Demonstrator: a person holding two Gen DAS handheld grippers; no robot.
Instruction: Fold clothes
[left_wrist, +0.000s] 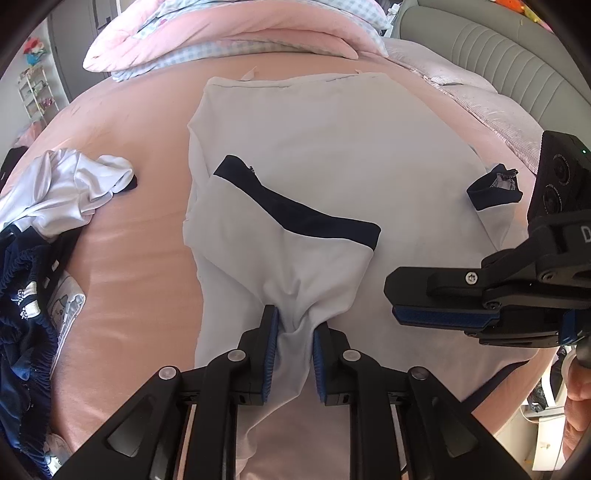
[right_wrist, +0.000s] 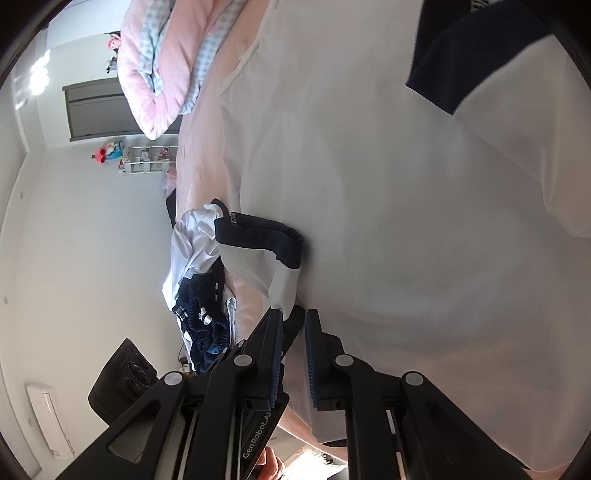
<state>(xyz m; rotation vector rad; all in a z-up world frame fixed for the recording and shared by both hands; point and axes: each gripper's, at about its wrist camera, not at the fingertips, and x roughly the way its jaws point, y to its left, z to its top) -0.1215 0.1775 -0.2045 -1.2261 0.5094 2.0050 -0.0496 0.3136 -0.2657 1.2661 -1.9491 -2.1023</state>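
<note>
A white T-shirt with navy sleeve cuffs lies spread on the pink bed. Its left sleeve is folded inward over the body, navy cuff on top. My left gripper is shut on bunched white fabric at the shoulder end of that sleeve. My right gripper hovers just right of it, low over the shirt, jaws nearly together; in its own view the fingers stand slightly apart with nothing clearly between them. The other cuff lies at the right edge.
A heap of white and navy clothes lies on the bed's left side. A folded pink quilt sits at the far end. A grey padded headboard is at the back right. A shelf stands by the wall.
</note>
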